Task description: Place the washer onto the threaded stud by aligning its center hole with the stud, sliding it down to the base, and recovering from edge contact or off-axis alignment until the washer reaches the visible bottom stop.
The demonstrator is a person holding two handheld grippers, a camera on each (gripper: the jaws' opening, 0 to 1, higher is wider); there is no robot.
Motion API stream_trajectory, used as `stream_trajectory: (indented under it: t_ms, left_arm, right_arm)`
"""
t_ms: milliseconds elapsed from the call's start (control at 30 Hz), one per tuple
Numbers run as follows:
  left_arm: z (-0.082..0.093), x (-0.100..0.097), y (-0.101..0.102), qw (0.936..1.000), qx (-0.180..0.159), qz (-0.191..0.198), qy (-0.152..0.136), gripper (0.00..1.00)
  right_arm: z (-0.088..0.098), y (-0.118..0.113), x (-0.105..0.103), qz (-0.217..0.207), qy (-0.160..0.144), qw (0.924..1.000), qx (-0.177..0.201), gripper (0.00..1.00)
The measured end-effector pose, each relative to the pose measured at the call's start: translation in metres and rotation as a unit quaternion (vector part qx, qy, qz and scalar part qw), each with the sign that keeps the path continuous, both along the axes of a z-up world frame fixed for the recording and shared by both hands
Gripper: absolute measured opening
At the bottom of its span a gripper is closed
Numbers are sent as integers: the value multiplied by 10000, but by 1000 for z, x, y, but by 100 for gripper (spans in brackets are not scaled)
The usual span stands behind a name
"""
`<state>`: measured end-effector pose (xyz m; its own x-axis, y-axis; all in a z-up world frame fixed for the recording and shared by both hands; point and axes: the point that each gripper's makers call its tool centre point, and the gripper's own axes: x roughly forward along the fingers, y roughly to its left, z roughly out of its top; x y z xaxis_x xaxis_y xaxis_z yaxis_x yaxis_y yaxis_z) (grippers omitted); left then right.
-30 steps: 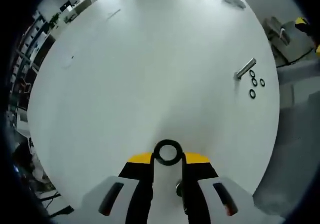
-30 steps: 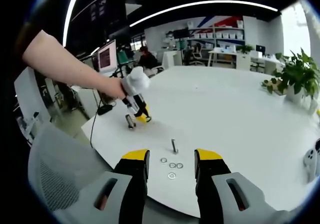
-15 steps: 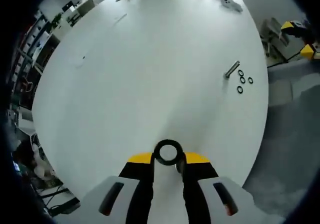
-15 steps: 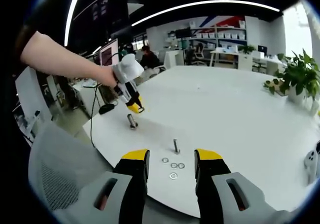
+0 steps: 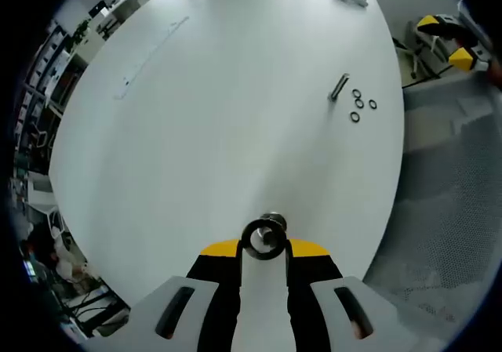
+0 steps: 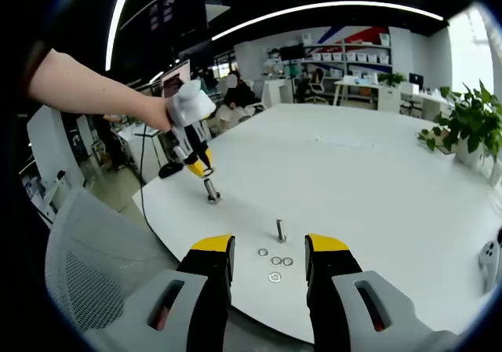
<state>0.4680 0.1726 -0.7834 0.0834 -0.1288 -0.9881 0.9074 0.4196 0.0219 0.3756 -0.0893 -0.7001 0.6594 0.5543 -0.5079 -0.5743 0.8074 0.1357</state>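
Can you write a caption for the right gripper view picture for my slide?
Across the white table, the left gripper holds a washer above a stud; spare washers lie by another stud.

This is looking like a big office. A wide white desk (image 6: 376,172) is sitting near computer screens (image 6: 174,81), shelves (image 6: 345,56), a mesh chair (image 6: 86,266) and green plants (image 6: 469,121).
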Motion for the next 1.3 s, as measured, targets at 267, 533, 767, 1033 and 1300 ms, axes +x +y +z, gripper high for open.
stream_trajectory:
  t_ms: [267, 533, 767, 1033, 1300]
  left_arm:
    - [-8, -7, -3, 10000, 31, -29, 2, 19]
    - [-17, -8, 2, 9998, 187, -92, -15, 19]
    - [-19, -2, 1, 9998, 148, -62, -68, 19]
    - [-31, -3, 0, 9998, 174, -46, -19, 19]
    - [-47, -2, 2, 9998, 220, 17, 5, 19]
  right_arm:
    - [0, 1, 0, 23, -13, 10000, -36, 38]
    - [0, 0, 0, 3, -27, 10000, -73, 38]
    - [-1, -1, 0, -5, -8, 10000, -83, 38]
    - [-1, -2, 0, -38, -21, 10000, -72, 38]
    - [-1, -3, 0, -52, -21, 9999, -100, 39]
